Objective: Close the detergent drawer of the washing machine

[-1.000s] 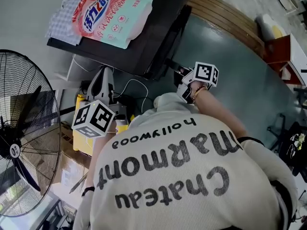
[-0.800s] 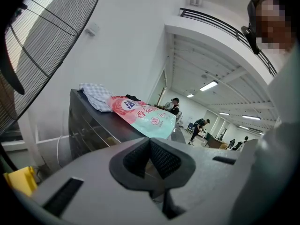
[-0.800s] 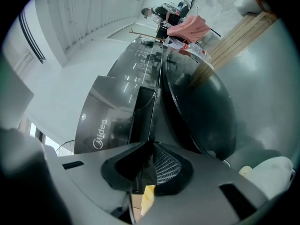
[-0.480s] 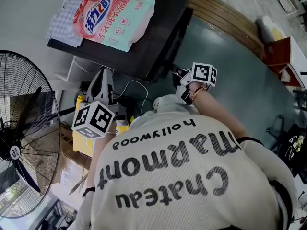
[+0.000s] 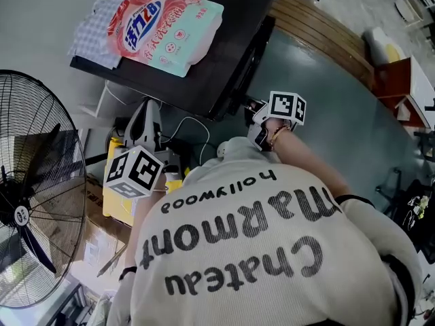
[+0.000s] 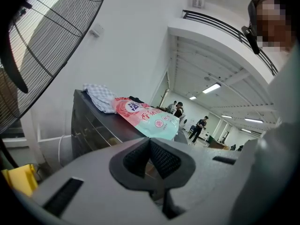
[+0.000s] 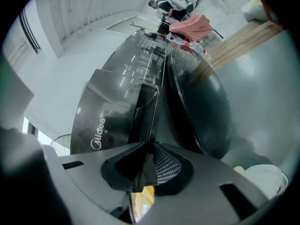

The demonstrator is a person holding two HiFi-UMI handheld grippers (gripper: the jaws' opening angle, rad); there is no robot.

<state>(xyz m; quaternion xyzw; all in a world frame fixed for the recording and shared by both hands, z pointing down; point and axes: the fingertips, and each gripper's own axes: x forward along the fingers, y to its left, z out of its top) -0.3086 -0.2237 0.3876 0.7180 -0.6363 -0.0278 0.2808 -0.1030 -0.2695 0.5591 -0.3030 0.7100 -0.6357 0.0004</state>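
Note:
The dark washing machine (image 5: 228,43) stands ahead of the crouching person. Its detergent drawer (image 7: 145,109) sticks out from the front panel, left of the round door (image 7: 201,102). My right gripper (image 7: 149,146) is shut on the drawer's front edge, which runs down between the two pads. In the head view that gripper (image 5: 253,109) is at the machine's front, under its marker cube. My left gripper (image 6: 150,146) is held off to the machine's left side; its pads meet with nothing between them. It points towards the machine's side wall (image 6: 89,125).
A detergent bag (image 5: 163,29) and a checked cloth (image 5: 95,26) lie on top of the machine. A large floor fan (image 5: 34,195) stands at the left, with a yellow box (image 5: 119,202) and cables beside it. A wooden platform (image 5: 319,26) lies beyond the machine.

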